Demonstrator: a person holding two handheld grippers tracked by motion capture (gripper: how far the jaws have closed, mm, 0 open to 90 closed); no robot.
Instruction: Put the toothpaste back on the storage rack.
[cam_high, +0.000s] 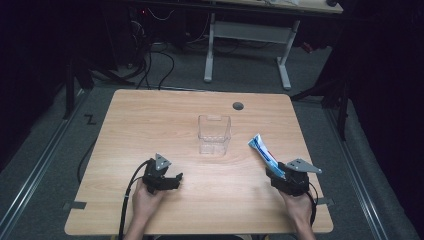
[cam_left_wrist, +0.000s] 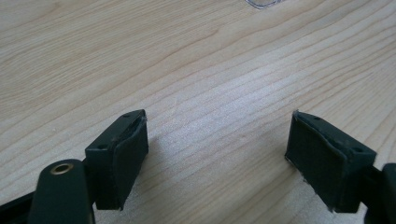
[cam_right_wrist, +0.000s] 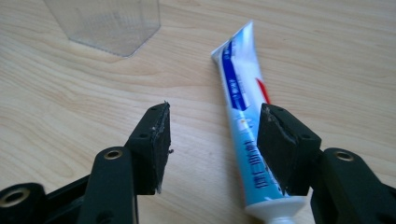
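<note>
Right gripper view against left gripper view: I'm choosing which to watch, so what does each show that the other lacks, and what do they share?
Right gripper view alone: the toothpaste tube lying on the table between the right gripper's open jaws, beside one pad. Left gripper view alone: the left gripper, jaws wide open over bare wood. Both: the wooden table and an edge of the clear plastic box.

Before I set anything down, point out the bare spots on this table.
The table is bare left of the clear container, behind it around the grommet hole, and between the left gripper and right gripper. The front right is crowded: the toothpaste tube lies there.
</note>
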